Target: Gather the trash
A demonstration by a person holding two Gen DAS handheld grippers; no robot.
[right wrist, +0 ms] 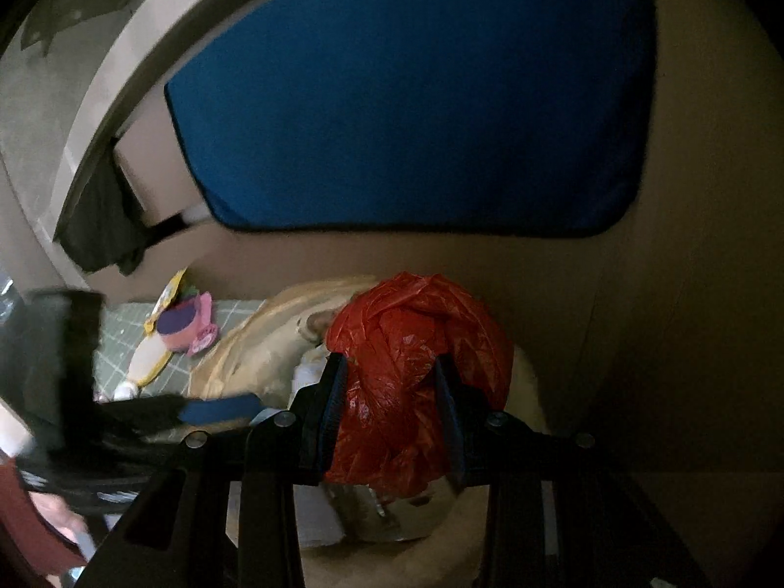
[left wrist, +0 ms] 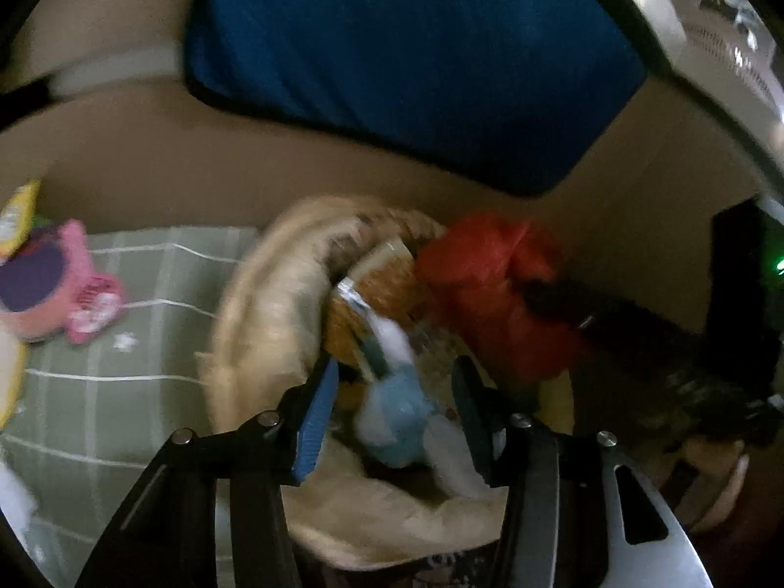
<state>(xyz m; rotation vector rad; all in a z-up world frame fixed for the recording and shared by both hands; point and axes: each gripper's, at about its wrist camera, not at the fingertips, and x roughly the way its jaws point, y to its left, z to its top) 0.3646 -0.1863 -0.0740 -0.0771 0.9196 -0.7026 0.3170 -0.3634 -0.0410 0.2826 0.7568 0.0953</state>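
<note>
Left wrist: my left gripper point(left wrist: 397, 392) is hovering over the beige bag point(left wrist: 274, 294), fingers apart around a blurry blue-white wrapper point(left wrist: 397, 411). Right wrist: my right gripper point(right wrist: 392, 416) is clamping the red plastic bag point(right wrist: 416, 357); thin film could slip free.

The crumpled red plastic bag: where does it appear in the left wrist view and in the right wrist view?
Left wrist view: the crumpled red plastic bag is right of centre, above the cream trash bag.
Right wrist view: it is low in the centre, between the fingers of the right hand-held gripper.
Shared landmark: the large blue cushion above it.
</note>
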